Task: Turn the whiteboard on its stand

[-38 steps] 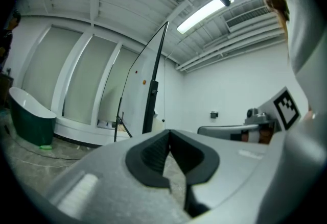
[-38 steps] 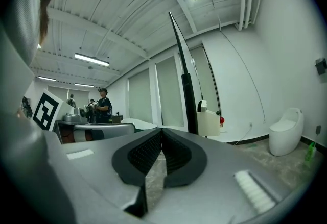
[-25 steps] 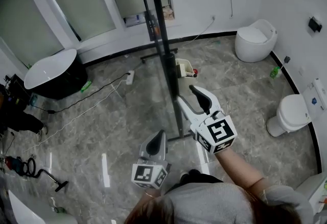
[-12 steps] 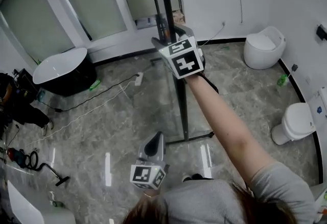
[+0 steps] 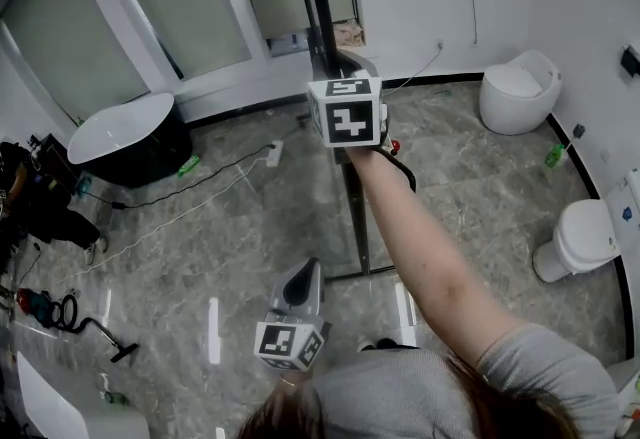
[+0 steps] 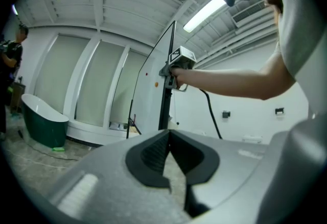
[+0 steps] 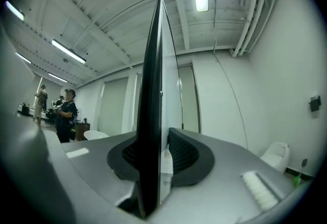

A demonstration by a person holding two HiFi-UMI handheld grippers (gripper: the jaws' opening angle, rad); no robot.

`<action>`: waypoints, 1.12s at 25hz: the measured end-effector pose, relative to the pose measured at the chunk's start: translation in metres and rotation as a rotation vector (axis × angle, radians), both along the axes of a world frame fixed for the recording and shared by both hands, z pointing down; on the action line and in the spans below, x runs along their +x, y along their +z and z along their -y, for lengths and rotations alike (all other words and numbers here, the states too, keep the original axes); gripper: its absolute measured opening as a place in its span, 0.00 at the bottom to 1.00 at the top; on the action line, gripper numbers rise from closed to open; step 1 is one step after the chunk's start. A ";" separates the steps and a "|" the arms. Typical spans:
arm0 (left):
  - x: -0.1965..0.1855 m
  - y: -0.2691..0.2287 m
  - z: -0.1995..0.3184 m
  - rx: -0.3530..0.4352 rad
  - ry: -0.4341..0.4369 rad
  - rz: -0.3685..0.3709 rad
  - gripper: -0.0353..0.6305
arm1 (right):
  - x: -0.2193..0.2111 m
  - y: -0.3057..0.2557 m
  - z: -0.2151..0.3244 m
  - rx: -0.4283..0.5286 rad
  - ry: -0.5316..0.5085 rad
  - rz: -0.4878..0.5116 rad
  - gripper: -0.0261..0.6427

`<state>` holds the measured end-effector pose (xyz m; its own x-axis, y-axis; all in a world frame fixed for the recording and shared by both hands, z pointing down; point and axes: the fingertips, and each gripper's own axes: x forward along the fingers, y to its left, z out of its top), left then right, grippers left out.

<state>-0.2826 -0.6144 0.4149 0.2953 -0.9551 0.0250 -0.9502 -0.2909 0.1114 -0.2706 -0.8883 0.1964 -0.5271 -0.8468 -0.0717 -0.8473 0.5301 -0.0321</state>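
Observation:
The whiteboard [image 5: 352,217] stands edge-on to me, a thin black-framed panel on a floor stand [image 5: 345,275]. My right gripper [image 5: 345,57] is raised at arm's length onto its upper edge. In the right gripper view the board's black edge [image 7: 153,90] fills the gap between the jaws of the right gripper [image 7: 159,142], which are closing on it with both pads against it. My left gripper [image 5: 304,272] hangs low near my body, shut and empty, pointing at the stand. Its view shows its closed pads [image 6: 153,154], the board [image 6: 164,105] and the right gripper [image 6: 172,69] up on it.
A dark bathtub [image 5: 125,142] sits at the left, with cables [image 5: 190,192] and tools [image 5: 60,322] on the marble floor. Two toilets [image 5: 515,92] [image 5: 580,237] stand at the right. A small box [image 5: 385,142] lies behind the stand. People [image 7: 66,113] stand far off.
My right arm rose from waist height to the board's upper edge, and the jaws have come in around that edge. The left gripper stayed where it was.

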 end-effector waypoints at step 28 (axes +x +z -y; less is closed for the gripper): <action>0.014 0.010 -0.044 -0.019 -0.023 -0.070 0.06 | -0.014 -0.003 -0.091 0.036 -0.068 0.023 0.22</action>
